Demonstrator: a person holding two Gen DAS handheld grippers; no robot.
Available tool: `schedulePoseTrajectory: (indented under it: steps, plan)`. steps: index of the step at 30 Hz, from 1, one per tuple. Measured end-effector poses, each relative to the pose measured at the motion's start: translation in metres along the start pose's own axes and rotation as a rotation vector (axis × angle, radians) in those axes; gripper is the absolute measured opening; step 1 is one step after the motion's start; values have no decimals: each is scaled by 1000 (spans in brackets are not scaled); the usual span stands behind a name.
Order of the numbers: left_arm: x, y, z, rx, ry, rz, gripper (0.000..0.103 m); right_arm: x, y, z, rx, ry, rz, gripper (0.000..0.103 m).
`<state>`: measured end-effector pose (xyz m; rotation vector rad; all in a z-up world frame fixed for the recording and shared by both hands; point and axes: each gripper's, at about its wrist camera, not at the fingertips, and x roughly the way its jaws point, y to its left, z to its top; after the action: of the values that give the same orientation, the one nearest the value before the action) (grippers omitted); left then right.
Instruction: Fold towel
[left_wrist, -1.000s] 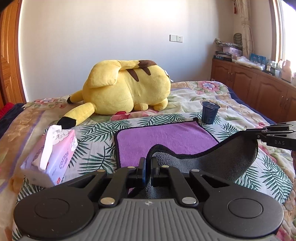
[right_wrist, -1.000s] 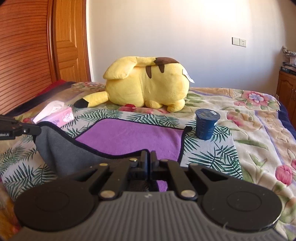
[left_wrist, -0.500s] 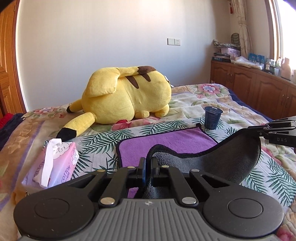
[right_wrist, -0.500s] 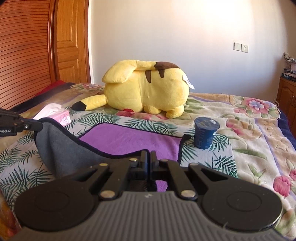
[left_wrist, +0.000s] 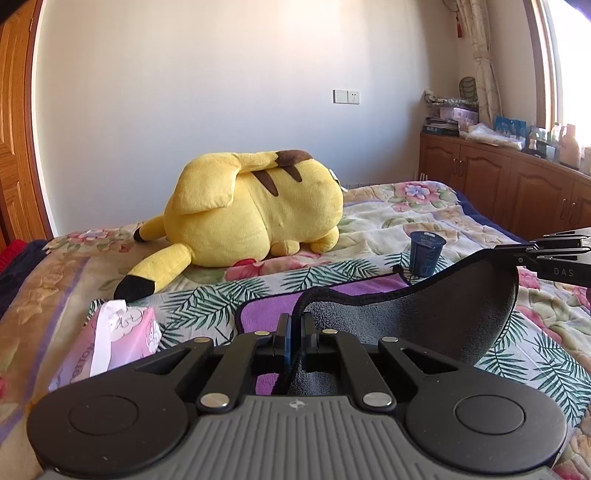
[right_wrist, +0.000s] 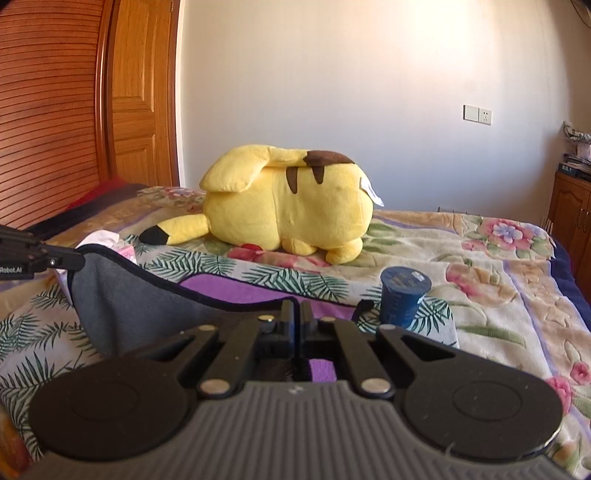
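A towel, purple on top and grey underneath (left_wrist: 424, 314), lies on the bed with its near edge lifted off the cover. My left gripper (left_wrist: 294, 325) is shut on the near left corner. My right gripper (right_wrist: 297, 314) is shut on the near right corner; it also shows at the right edge of the left wrist view (left_wrist: 532, 254). The grey underside (right_wrist: 147, 306) hangs between the two grippers and hides most of the purple face (right_wrist: 236, 288). The left gripper shows at the left edge of the right wrist view (right_wrist: 74, 260).
A large yellow plush toy (left_wrist: 255, 221) lies beyond the towel. A dark blue cup (left_wrist: 426, 253) stands at the towel's far right corner. A pink tissue pack (left_wrist: 110, 339) lies to the left. Wooden cabinets (left_wrist: 517, 184) line the right wall.
Both grippers have risen and moved forward with the towel's near edge. More grey underside now hangs up, and less purple shows.
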<state>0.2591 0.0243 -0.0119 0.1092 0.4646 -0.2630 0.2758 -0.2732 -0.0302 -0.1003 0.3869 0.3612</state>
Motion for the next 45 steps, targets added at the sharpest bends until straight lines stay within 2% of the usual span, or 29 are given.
schedulePoseTrajectory:
  steps: [22, 34, 45]
  plan:
    - [34, 16, 21, 0, -43, 68, 0, 32, -10, 20, -74, -31, -41, 3]
    - [58, 19, 38, 17, -54, 110, 0, 58, -9, 34, -163, -36, -67, 3]
    - [93, 25, 39, 7, -23, 141, 0, 93, -17, 30, -176, -15, -97, 3]
